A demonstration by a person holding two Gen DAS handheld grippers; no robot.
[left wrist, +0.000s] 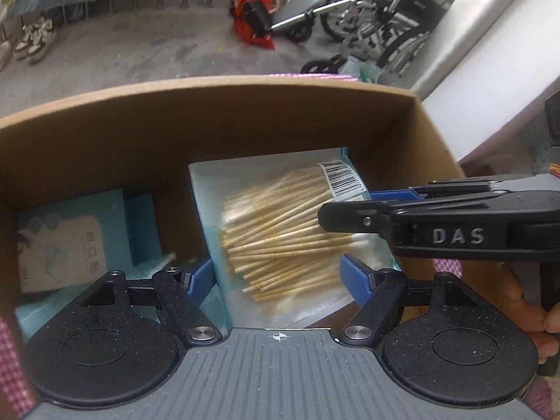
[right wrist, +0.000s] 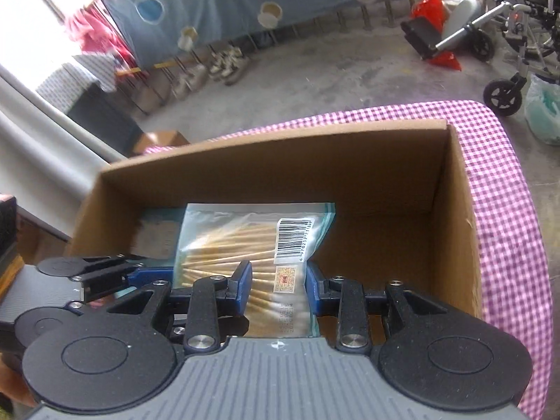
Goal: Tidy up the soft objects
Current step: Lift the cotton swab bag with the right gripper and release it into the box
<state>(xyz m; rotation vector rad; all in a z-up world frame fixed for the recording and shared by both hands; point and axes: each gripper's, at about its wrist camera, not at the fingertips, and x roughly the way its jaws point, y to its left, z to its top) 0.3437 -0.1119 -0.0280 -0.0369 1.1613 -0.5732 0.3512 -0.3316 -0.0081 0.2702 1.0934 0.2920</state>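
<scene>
A clear bag of wooden cotton swabs point(left wrist: 280, 227) hangs inside an open cardboard box point(left wrist: 245, 112), tilted, with its barcode label up. My left gripper point(left wrist: 278, 273) spans the bag's width, with a blue pad against each side edge. My right gripper point(left wrist: 350, 206) comes in from the right and pinches the bag beside the barcode. In the right wrist view the bag point(right wrist: 227, 238) runs between the right gripper's point(right wrist: 278, 280) blue pads, which press on the strip with the small code label. The left gripper point(right wrist: 140, 273) shows at the left. I cannot tell whether the bag touches the box floor.
A teal and white packet point(left wrist: 59, 245) lies on the box floor at the left. The box point(right wrist: 280, 161) stands on a pink checked cloth point(right wrist: 507, 227). On the concrete floor beyond are wheelchairs point(left wrist: 385, 17), a red bag point(left wrist: 255, 10) and shoes point(left wrist: 35, 38).
</scene>
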